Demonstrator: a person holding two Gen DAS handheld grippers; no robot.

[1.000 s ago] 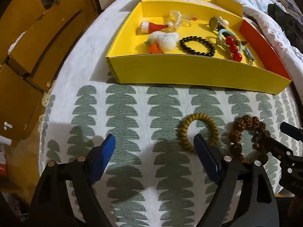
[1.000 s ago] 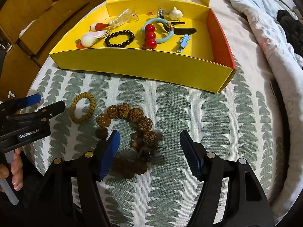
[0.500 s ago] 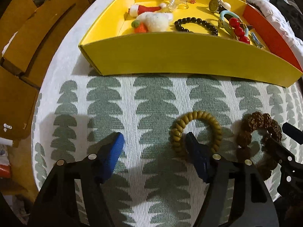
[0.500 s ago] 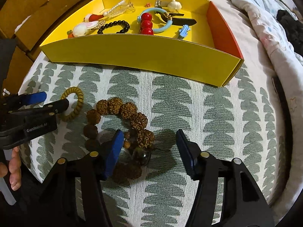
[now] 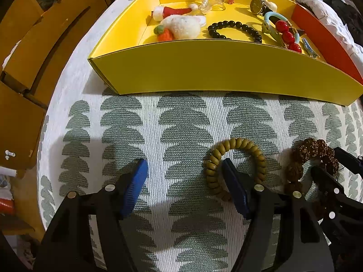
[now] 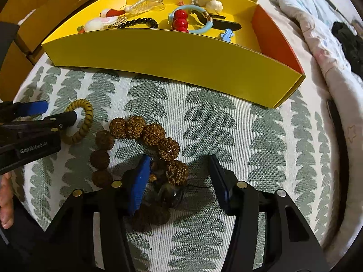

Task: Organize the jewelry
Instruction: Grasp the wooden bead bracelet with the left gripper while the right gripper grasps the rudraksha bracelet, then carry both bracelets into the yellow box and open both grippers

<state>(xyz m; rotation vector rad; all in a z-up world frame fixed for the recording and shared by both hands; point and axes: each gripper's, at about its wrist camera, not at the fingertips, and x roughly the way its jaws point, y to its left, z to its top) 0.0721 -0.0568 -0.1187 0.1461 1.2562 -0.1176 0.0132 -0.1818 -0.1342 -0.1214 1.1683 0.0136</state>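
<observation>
Jewelry: two bracelets lie on the patterned cloth point(image 5: 181, 122), just before the yellow box point(image 5: 226, 68).
Left gripper point(image 5: 185, 181): jaws closing, apart; one finger inside the olive coil bracelet point(image 5: 236, 145), nothing pinched yet.
Right gripper point(image 6: 179, 179): jaws closing, astride the brown seed bracelet point(image 6: 145, 131), not clamped.
Risk: the coil could squirm free; heavy seed beads may dangle and catch the box's wall.

The only writing I can read is "GenRobot.AI", in pale letters on the black body of my left gripper point(image 6: 48, 115), seen from my right wrist camera. I find nothing else legible.
</observation>
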